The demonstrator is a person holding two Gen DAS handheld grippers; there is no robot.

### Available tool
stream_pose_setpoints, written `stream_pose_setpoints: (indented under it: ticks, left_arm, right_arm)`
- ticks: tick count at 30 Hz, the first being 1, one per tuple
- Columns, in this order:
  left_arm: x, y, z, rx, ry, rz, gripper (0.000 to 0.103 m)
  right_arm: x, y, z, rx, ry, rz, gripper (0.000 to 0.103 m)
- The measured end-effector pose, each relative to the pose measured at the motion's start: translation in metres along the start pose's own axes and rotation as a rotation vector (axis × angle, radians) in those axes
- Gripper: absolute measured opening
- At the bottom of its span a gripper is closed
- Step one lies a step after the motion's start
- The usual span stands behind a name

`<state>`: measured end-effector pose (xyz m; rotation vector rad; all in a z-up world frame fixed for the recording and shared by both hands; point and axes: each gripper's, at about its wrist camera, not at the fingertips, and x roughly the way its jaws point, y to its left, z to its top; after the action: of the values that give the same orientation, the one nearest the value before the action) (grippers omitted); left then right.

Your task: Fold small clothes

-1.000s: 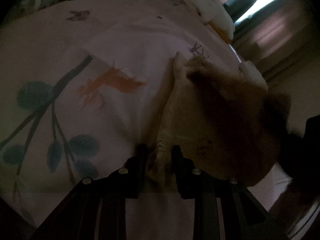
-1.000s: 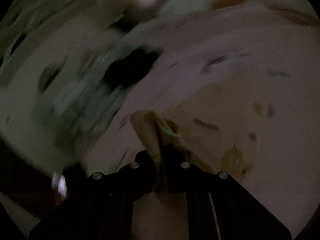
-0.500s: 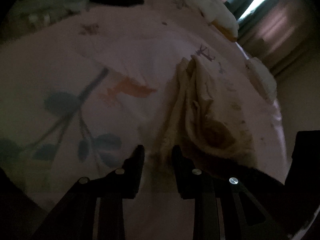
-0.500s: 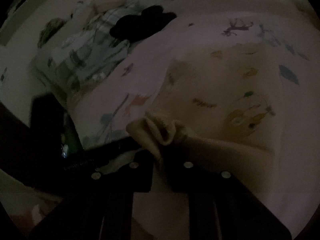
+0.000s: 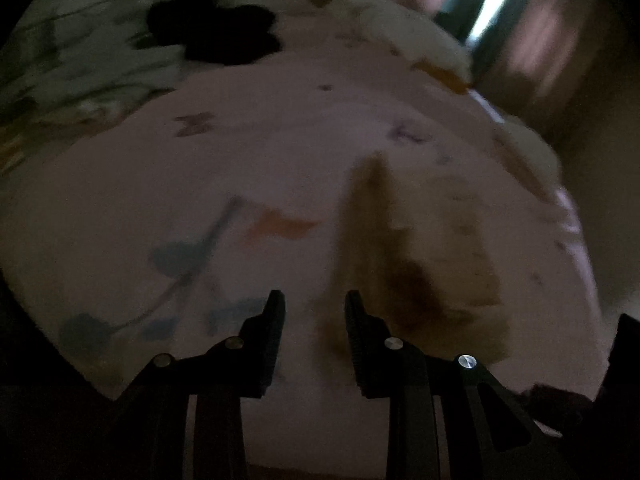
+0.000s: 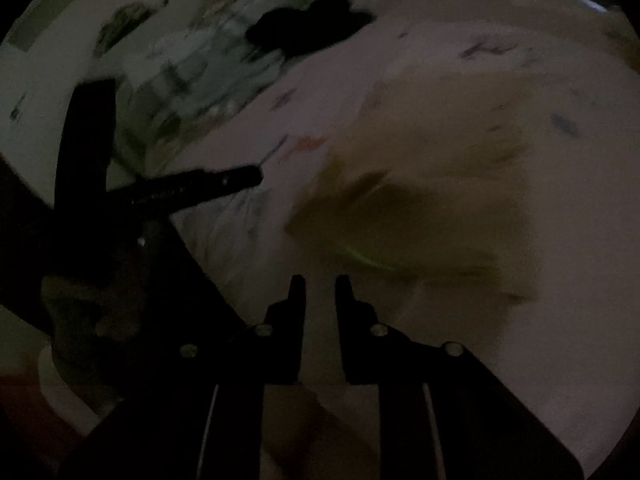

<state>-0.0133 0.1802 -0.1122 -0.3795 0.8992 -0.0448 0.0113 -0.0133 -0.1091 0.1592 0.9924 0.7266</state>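
Both hand-held grippers empty, parted | beige garment (image 5: 420,264) ahead, on bedsheet (image 5: 240,152)

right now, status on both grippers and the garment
Left gripper open, empty. Right gripper open, empty. Beige garment lying on the pink sheet. Black clothing sits far off.

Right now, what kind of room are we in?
Probably a bedroom, though it is dim. The work surface looks like a bed with a pink printed sheet, a pale pillow lies at its far end, and curtains with a strip of daylight hang beyond.
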Motion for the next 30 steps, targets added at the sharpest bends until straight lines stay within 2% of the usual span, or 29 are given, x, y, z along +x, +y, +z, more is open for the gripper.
stream_pose_setpoints:
  ticks: [4, 6, 9, 10, 11, 13, 17, 19, 25, 28, 30]
  left_arm:
    - [0.003, -0.051, 0.004, 0.115, -0.055, -0.091, 0.028]
    - [0.01, -0.068, 0.003, 0.14, -0.04, -0.095, 0.028]
    - [0.029, -0.085, 0.001, 0.15, 0.013, -0.163, 0.028]
    - [0.032, -0.086, 0.0, 0.157, 0.022, -0.167, 0.028]
    - [0.041, -0.09, -0.003, 0.174, 0.035, -0.14, 0.028]
    - [0.053, -0.089, -0.006, 0.188, 0.052, -0.074, 0.028]
    - [0.067, -0.068, -0.009, 0.121, 0.084, -0.102, 0.028]
    - [0.065, -0.063, -0.008, 0.105, 0.1, -0.111, 0.028]
    - [0.06, -0.063, -0.014, 0.102, 0.105, -0.074, 0.028]
    - [0.058, -0.053, -0.017, 0.052, 0.111, -0.094, 0.028]
    - [0.057, -0.049, -0.019, 0.04, 0.109, -0.097, 0.028]
  right_arm:
    - [-0.036, -0.024, -0.006, 0.053, -0.089, -0.159, 0.024]
    - [-0.048, -0.034, -0.009, 0.092, -0.113, -0.201, 0.024]
    - [-0.059, -0.041, -0.009, 0.123, -0.137, -0.264, 0.024]
    - [-0.064, -0.042, -0.01, 0.123, -0.144, -0.287, 0.024]
    - [-0.069, -0.042, -0.011, 0.127, -0.154, -0.319, 0.024]
    - [-0.084, -0.048, -0.019, 0.126, -0.167, -0.332, 0.024]
    - [-0.095, -0.035, -0.016, 0.083, -0.183, -0.431, 0.024]
    - [-0.106, -0.035, -0.022, 0.075, -0.189, -0.446, 0.024]
    - [-0.118, -0.028, -0.025, 0.071, -0.205, -0.477, 0.023]
    - [-0.118, -0.02, -0.024, 0.045, -0.2, -0.583, 0.023]
    - [-0.121, -0.016, -0.024, 0.043, -0.202, -0.6, 0.023]
